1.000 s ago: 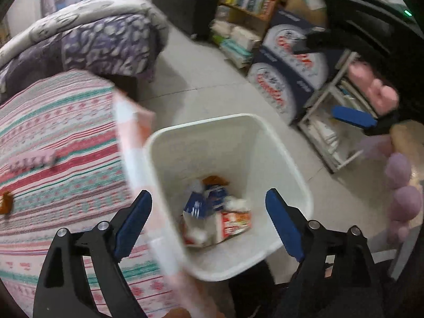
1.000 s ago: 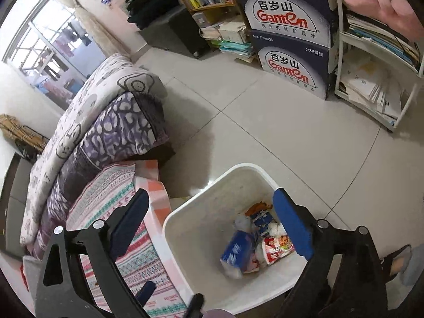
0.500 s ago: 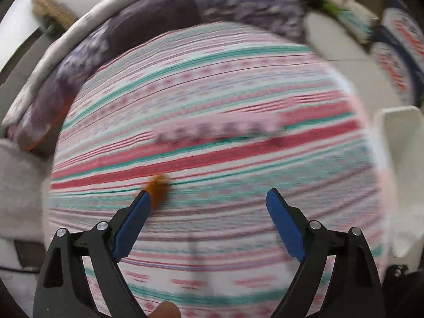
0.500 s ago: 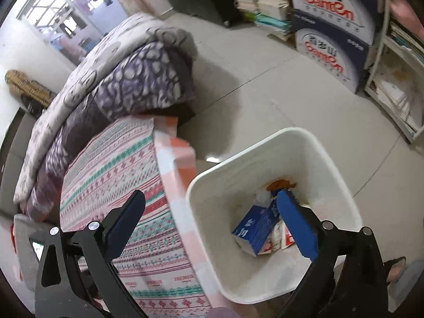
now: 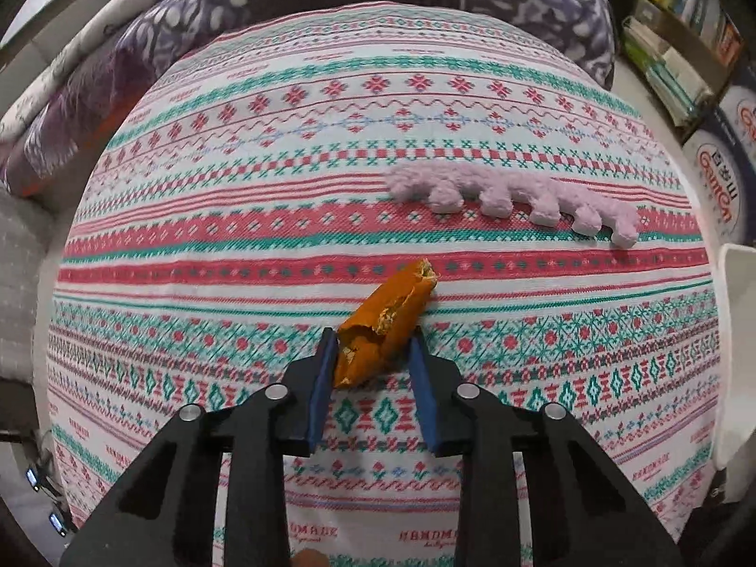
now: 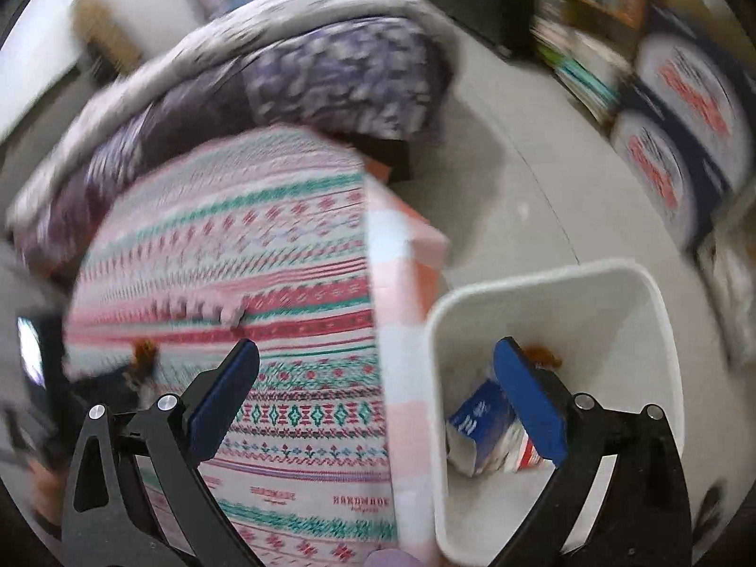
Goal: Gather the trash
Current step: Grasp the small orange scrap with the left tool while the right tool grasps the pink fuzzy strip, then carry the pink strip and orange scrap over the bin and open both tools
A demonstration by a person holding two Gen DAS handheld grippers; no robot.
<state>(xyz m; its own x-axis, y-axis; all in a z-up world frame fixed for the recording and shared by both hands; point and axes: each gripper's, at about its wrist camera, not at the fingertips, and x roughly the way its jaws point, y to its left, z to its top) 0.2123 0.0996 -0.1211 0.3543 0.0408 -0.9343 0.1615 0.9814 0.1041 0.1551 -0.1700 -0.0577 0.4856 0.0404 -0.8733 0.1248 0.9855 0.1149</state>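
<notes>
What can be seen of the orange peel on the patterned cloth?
The peel is a curled, elongated piece, orange outside with pale, ragged torn edges. It lies on the cloth, slanting up and to the right in the left wrist view. Its lower end sits between the blue fingers of the left gripper, which are closing on it; both pads look to be against it. The upper end sticks out free, well short of the pink fuzzy strip.
</notes>
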